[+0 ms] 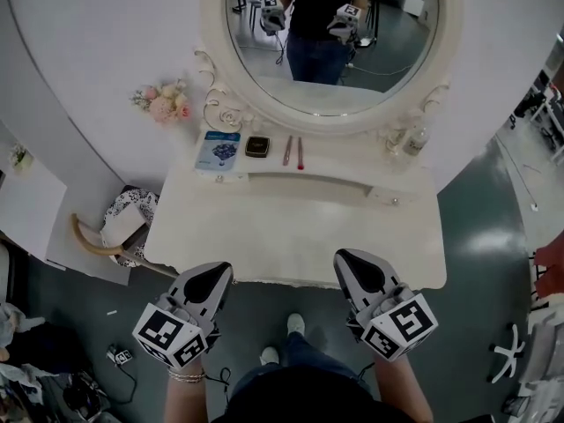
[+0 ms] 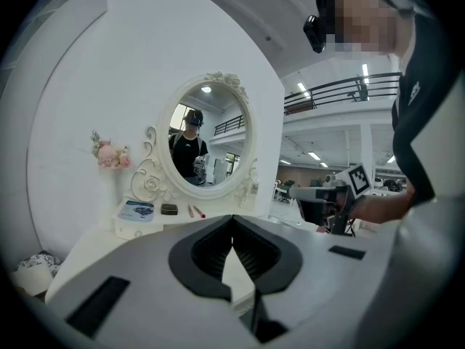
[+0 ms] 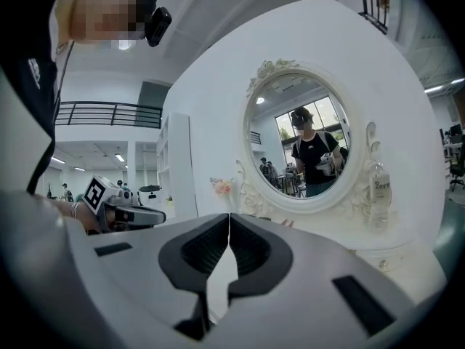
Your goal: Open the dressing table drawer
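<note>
While both tools hung just short of the front edge of the bench (image 1: 291, 245), the task stood at its approach step, and no drawer had yet been touched. Behind the bare top rose the oval mirror (image 1: 335, 69), and under it a low shelf (image 1: 308, 179) ran across the back. The left tool (image 1: 214, 276) and the right tool (image 1: 357, 267) pointed at the bench side by side, each clenched with its jaws together and nothing between them. The one drawer (image 1: 392, 196) I could make out sat shut at the right end of that shelf, with a small knob (image 1: 394, 201). A box at the left end, under a booklet (image 1: 218, 151), might have been another. Any drawer below the front edge was hidden. By my judgement, the next move called for the right tool to release its jaws, reach across the top to the knob, close on it and pull straight back toward the person, because so small a knob could easily slip free.
</note>
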Action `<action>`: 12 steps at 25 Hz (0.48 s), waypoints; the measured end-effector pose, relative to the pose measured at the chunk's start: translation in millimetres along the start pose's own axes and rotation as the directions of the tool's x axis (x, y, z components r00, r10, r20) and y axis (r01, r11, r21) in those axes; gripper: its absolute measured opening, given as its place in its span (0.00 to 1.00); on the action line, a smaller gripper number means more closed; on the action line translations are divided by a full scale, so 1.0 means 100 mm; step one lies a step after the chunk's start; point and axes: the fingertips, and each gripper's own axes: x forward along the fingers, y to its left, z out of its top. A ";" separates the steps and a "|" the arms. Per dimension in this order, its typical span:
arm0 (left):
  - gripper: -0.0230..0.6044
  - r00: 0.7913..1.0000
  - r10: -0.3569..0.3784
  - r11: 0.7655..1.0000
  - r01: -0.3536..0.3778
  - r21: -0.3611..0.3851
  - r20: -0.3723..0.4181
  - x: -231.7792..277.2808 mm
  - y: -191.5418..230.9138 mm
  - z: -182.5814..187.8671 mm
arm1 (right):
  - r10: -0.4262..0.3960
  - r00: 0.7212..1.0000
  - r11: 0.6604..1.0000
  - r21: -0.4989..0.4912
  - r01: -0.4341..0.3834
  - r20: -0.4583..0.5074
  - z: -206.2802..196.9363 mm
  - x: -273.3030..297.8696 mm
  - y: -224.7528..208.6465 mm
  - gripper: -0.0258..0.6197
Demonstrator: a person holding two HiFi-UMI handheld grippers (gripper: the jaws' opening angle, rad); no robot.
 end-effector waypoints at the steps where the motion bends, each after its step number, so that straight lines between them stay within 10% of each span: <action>1: 0.06 1.000 0.005 1.000 -0.005 -0.001 0.001 0.03 0.01 0.02 | 0.001 1.000 1.000 0.000 -0.001 -0.001 0.01 0.02 -0.04 0.07; 12: 0.06 0.999 0.045 0.999 -0.045 0.002 -0.006 0.34 0.11 0.11 | 0.037 0.999 0.999 0.008 -0.037 -0.006 0.05 0.23 -0.36 0.07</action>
